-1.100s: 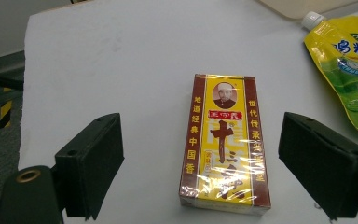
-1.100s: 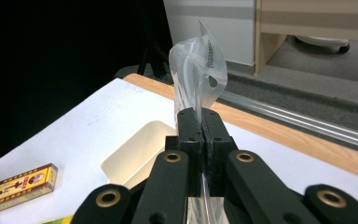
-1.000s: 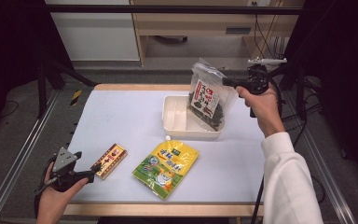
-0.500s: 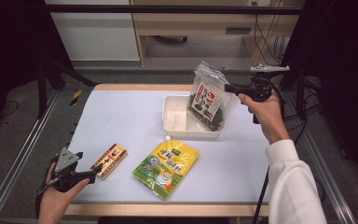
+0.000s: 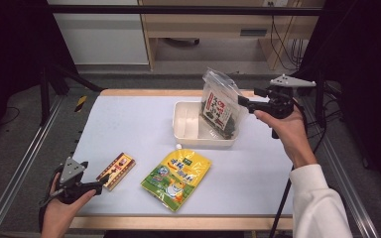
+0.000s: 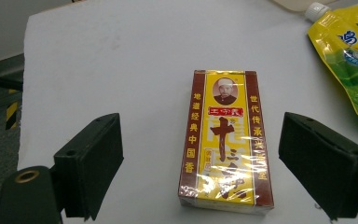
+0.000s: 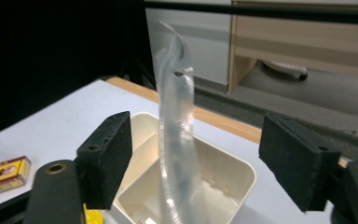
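A clear bag of dark seaweed snacks [image 5: 219, 106] stands tilted in the white tub [image 5: 188, 130] at the table's back right. My right gripper [image 5: 242, 101] hovers just right of the bag's top. Its jaws have just been opening, and in the right gripper view the bag [image 7: 177, 140] stands edge-on between the wide-apart pads without touching them, above the tub [image 7: 223, 186]. At the front left, my left gripper [image 5: 99, 184] rests open, pointing at a yellow and brown box [image 5: 115, 170]. In the left gripper view the box [image 6: 226, 154] lies flat just beyond the parted pads [image 6: 93, 158].
A yellow-green spouted pouch [image 5: 177, 177] lies flat at the front centre, just right of the box. Bare white table stretches across the left and middle. A wooden strip edges the far side, with dark floor and a metal frame rail beyond.
The right gripper's jaws opened and let go of the seaweed bag, and the hand drew back to the right. The bag now stands in the tub. The left hand stayed still.
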The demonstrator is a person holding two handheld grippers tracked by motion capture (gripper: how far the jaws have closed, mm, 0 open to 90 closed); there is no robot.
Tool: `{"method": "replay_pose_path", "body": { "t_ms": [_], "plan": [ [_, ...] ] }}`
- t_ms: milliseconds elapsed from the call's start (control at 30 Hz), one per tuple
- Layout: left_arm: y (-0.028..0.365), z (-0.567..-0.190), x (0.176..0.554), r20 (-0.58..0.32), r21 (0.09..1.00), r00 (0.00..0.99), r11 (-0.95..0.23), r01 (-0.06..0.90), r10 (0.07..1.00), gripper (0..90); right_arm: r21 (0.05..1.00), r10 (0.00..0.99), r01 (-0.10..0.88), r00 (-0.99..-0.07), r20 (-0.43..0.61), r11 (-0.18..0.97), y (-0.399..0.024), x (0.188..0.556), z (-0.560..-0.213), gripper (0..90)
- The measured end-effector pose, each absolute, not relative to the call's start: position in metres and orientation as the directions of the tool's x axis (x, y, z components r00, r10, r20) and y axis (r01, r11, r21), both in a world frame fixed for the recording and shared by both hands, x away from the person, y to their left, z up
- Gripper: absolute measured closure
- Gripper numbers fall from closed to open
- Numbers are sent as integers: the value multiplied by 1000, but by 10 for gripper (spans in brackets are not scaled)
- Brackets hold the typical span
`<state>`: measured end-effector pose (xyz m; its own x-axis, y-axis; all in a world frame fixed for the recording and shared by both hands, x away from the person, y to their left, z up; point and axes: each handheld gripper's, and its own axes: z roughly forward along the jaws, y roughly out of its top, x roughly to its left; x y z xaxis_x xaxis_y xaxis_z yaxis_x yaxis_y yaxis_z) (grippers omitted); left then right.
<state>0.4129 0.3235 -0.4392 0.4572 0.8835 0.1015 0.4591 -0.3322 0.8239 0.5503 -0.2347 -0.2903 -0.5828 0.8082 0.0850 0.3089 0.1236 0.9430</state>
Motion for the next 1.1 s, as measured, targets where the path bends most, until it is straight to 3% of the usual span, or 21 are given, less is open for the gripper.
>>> {"method": "replay_pose_path", "body": {
  "t_ms": [167, 400, 667, 700, 933, 967, 1100],
  "plan": [
    [323, -439, 412, 106, 824, 454, -334, 458, 884, 133, 947, 825, 286, -563, 41, 149, -235, 531, -290, 138],
    [318, -438, 411, 112, 834, 453, -331, 441, 885, 123, 951, 852, 276, -523, 29, 137, -238, 496, -305, 152],
    [312, -440, 410, 125, 832, 463, -347, 433, 877, 112, 922, 865, 342, -502, 17, 181, -216, 456, -341, 267],
    [309, -441, 410, 129, 828, 473, -357, 433, 872, 109, 914, 860, 359, -510, 21, 191, -205, 453, -349, 321],
    [300, -442, 408, 154, 820, 492, -388, 420, 857, 108, 883, 840, 408, -541, 28, 233, -171, 456, -375, 430],
    [299, -442, 407, 163, 817, 499, -400, 416, 851, 108, 871, 830, 425, -557, 36, 247, -159, 461, -387, 504],
    [298, -441, 408, 164, 816, 500, -402, 415, 850, 108, 855, 828, 451, -559, 48, 255, -147, 468, -404, 544]
  ]
}}
